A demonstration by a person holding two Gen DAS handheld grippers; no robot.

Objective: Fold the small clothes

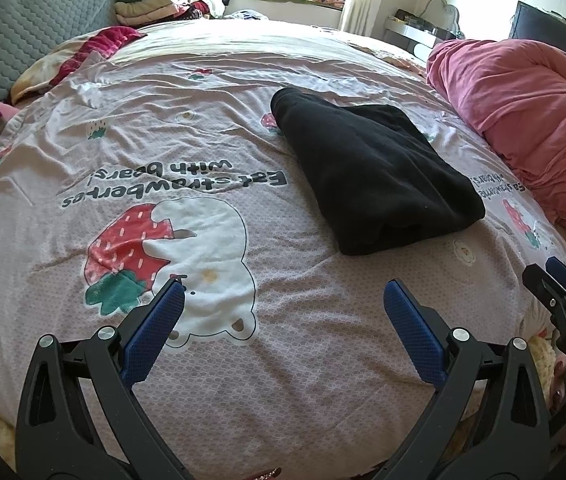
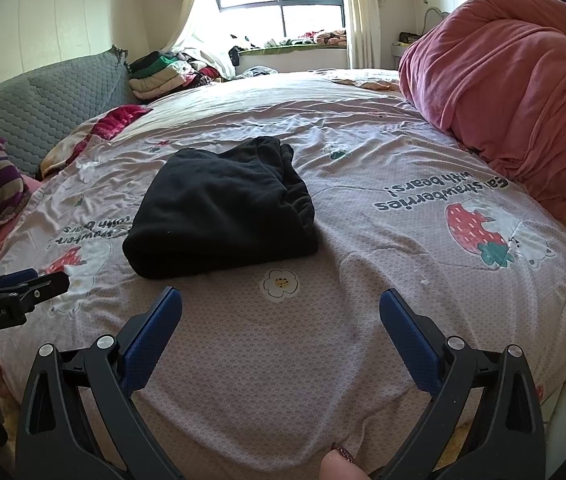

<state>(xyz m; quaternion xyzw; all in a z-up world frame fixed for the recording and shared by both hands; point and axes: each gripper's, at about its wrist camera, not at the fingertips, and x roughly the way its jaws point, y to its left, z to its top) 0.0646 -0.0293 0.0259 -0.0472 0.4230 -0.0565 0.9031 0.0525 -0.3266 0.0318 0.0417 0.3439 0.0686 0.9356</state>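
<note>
The black garment point(image 2: 223, 208) lies folded into a compact, thick bundle on the bed point(image 2: 363, 360), roughly midway across the printed pink cover and a little back from the near edge. Its layers stack one on another and a rounded fold faces the near edge; the far end looks bunched and less tidy, though the dark cloth hides its creases, so the neatness there is hard to judge. By this look, the folding of this piece is done or nearly so; at most a final squaring or flattening is left.

The left gripper point(image 1: 283, 304) hovers over the near edge of the bed with its fingers spread wide and nothing between them. The right gripper point(image 2: 281, 314) is likewise wide apart and empty, just short of the bundle. Neither touches the cloth.

A heap of clothes point(image 2: 163, 70) lies at the far left corner, possibly more items to fold.
</note>
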